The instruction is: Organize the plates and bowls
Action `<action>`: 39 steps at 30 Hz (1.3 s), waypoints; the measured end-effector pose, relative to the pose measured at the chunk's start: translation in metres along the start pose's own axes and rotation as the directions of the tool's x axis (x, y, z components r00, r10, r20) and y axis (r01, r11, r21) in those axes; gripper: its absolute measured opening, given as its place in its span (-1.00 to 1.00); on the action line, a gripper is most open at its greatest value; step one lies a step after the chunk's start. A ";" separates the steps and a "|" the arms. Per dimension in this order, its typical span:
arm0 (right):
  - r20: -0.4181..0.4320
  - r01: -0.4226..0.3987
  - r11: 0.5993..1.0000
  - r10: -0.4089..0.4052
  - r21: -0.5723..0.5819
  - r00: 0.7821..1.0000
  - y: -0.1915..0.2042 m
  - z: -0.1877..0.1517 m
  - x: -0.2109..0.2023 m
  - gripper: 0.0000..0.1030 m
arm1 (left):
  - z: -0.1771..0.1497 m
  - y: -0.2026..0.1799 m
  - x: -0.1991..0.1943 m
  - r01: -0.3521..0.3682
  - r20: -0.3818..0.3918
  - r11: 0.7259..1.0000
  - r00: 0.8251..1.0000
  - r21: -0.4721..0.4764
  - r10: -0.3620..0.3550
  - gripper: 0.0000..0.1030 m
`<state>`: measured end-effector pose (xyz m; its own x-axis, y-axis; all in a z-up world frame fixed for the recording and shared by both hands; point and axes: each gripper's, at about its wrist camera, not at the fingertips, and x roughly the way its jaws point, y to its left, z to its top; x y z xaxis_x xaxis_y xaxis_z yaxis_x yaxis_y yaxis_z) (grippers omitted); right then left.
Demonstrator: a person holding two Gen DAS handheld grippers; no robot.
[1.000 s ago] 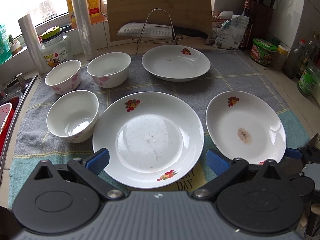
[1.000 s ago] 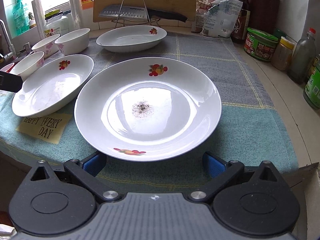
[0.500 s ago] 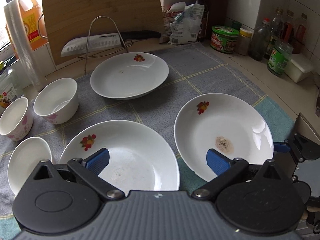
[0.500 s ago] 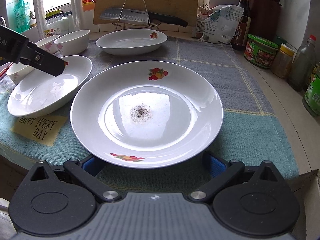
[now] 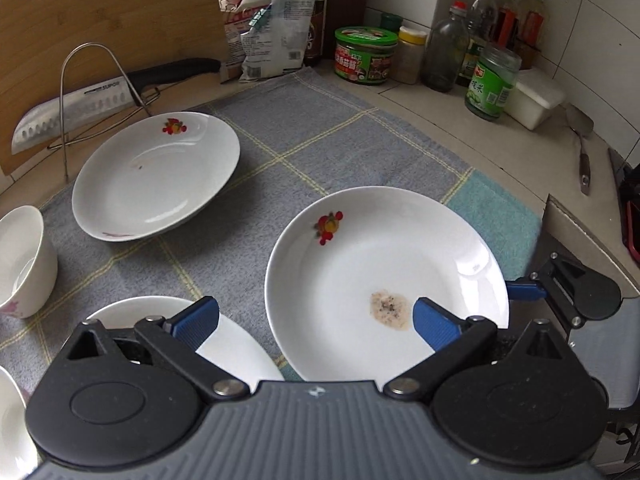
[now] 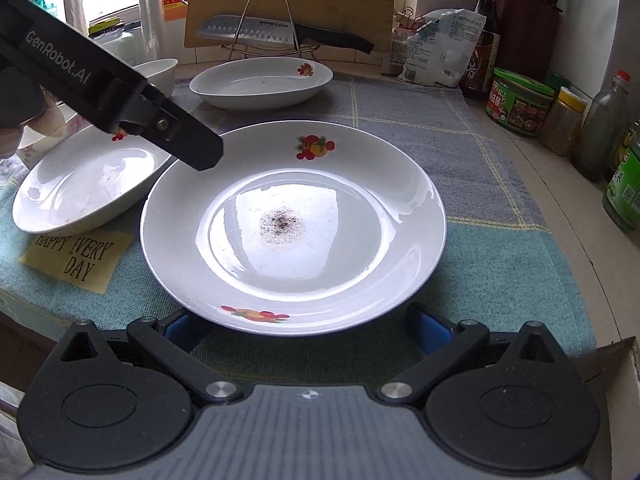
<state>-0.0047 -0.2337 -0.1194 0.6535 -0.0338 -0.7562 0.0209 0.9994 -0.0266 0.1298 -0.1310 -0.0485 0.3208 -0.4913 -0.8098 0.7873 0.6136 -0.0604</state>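
Left wrist view. The left gripper [image 5: 316,322] hangs with jaws spread wide and nothing between them, above the gap between the near-left plate [image 5: 236,354] and the soiled plate [image 5: 386,280]; its right-hand pad overlaps the soiled plate's bowl in the picture, contact uncertain. The soiled plate lies flat on the checked towel [image 5: 320,144], brown residue near its centre, its fruit motif toward the far-left rim. A third plate [image 5: 156,176] rests further back, just before the cleaver [image 5: 76,108] on its wire stand. A white bowl [image 5: 22,260] stands at the left edge. Round ware has no long axis; all rims face upward.

Right wrist view. The right gripper [image 6: 306,326] is spread, its blue pads flanking the near rim of the soiled plate [image 6: 294,224] at or under the edge; no pinch is evident. The left gripper's finger [image 6: 120,100] reaches over the plate's far-left rim. The near-left plate [image 6: 86,184] abuts or tucks just under it.

Judged step: approach to the first plate pickup, nothing yet stacked. The next move calls for closing on the rim and lifting level.
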 end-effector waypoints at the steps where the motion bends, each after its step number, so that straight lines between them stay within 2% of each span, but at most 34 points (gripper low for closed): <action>1: 0.003 -0.002 1.000 0.002 -0.003 1.000 0.000 0.000 0.000 1.00 | 0.003 -0.001 0.002 0.001 -0.005 1.000 1.000 0.002 -0.001 0.99; 9: 0.013 -0.036 0.999 0.036 -0.039 0.999 -0.003 -0.001 0.001 1.00 | 0.021 0.003 0.024 0.065 -0.042 0.998 0.997 -0.018 -0.065 0.99; 13: 0.006 -0.053 0.997 0.054 -0.059 0.999 -0.004 0.002 0.003 1.00 | 0.027 0.009 0.043 0.087 -0.098 0.996 0.991 -0.036 -0.090 0.99; 18: -0.001 -0.060 0.996 0.060 -0.065 0.998 -0.005 0.003 0.004 1.00 | 0.029 0.013 0.069 0.084 -0.157 0.996 0.984 -0.023 -0.087 0.99; 23: 0.002 -0.059 0.996 0.059 -0.062 0.998 -0.005 0.002 0.004 1.00 | 0.032 0.015 0.088 0.121 -0.226 0.992 0.968 0.023 -0.113 0.99; 27: -0.003 -0.038 0.998 0.038 -0.041 0.999 -0.002 0.003 0.004 1.00 | 0.032 0.012 0.093 0.139 -0.242 0.987 0.963 0.084 -0.115 0.99; 32: -0.012 -0.023 0.999 0.023 -0.025 1.000 -0.001 0.004 0.004 1.00 | 0.033 0.008 0.096 0.136 -0.252 0.976 0.963 0.171 -0.090 1.00; 39: -0.030 -0.006 1.000 0.006 -0.012 1.000 0.001 0.005 0.004 1.00 | 0.034 0.010 0.099 0.151 -0.239 0.970 0.966 0.192 -0.103 1.00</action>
<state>0.0018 -0.2326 -0.1194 0.6310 -0.0282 -0.7753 0.0081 0.9995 -0.0297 0.1866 -0.1943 -0.1093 0.1033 -0.3899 -0.9150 0.9131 0.4020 -0.0682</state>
